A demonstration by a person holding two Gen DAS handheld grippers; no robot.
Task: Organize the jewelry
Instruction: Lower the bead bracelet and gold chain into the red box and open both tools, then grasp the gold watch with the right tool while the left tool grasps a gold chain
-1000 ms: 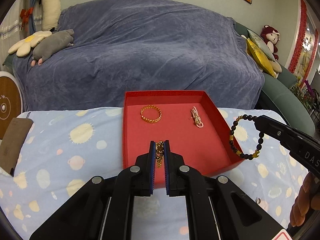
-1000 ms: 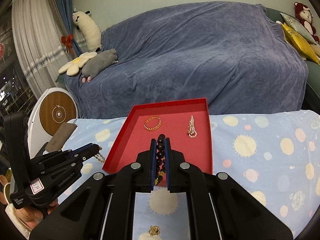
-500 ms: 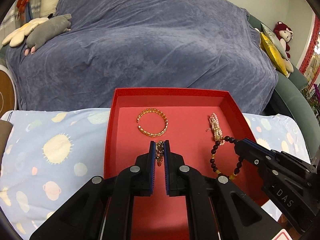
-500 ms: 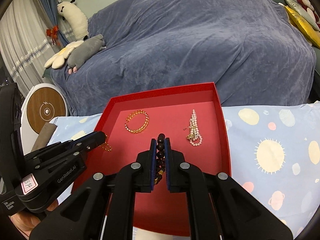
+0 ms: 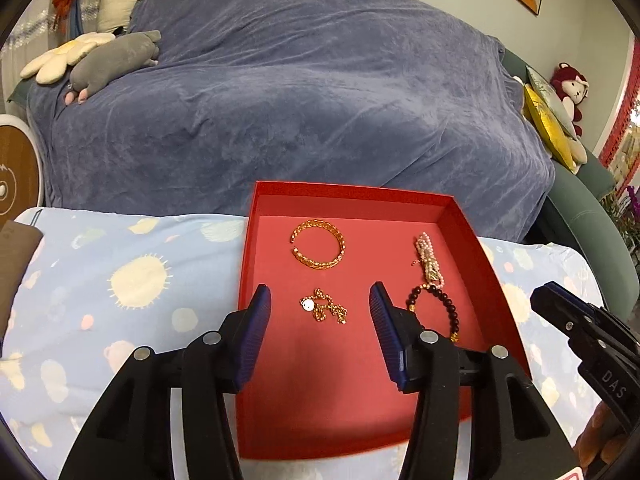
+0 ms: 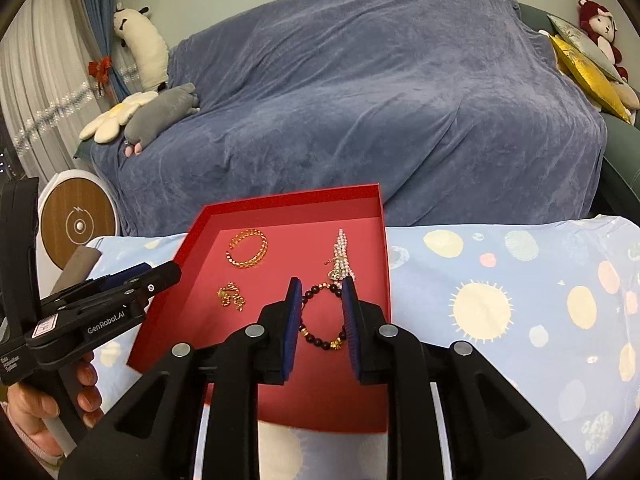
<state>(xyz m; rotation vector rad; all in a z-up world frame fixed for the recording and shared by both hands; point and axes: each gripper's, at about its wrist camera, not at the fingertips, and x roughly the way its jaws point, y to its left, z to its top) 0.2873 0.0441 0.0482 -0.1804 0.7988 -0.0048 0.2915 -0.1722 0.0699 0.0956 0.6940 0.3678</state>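
Observation:
A red tray (image 5: 496,280) (image 6: 192,236) lies on the patterned cloth. In it lie a gold bangle (image 5: 319,244) (image 6: 247,248), a pearl bracelet (image 5: 428,256) (image 6: 341,256), a gold chain (image 5: 325,311) (image 6: 231,297) and a dark bead bracelet (image 5: 440,308) (image 6: 320,320). My left gripper (image 5: 320,304) is open above the gold chain, empty. My right gripper (image 6: 321,296) is open around the dark bead bracelet, which lies on the tray floor. The left gripper also shows in the right wrist view (image 6: 160,274); the right gripper's tip shows in the left wrist view (image 5: 560,304).
A sofa under a blue-grey cover (image 5: 320,100) stands behind the table, with plush toys (image 5: 112,60) at its left and cushions (image 5: 548,124) at its right. A round white and wood device (image 6: 76,220) stands at the left. The cloth-covered table (image 6: 500,300) extends right of the tray.
Both grippers have opened. The gold chain dropped from the left gripper onto the tray floor, and the dark bead bracelet dropped from the right gripper beside the pearl bracelet.

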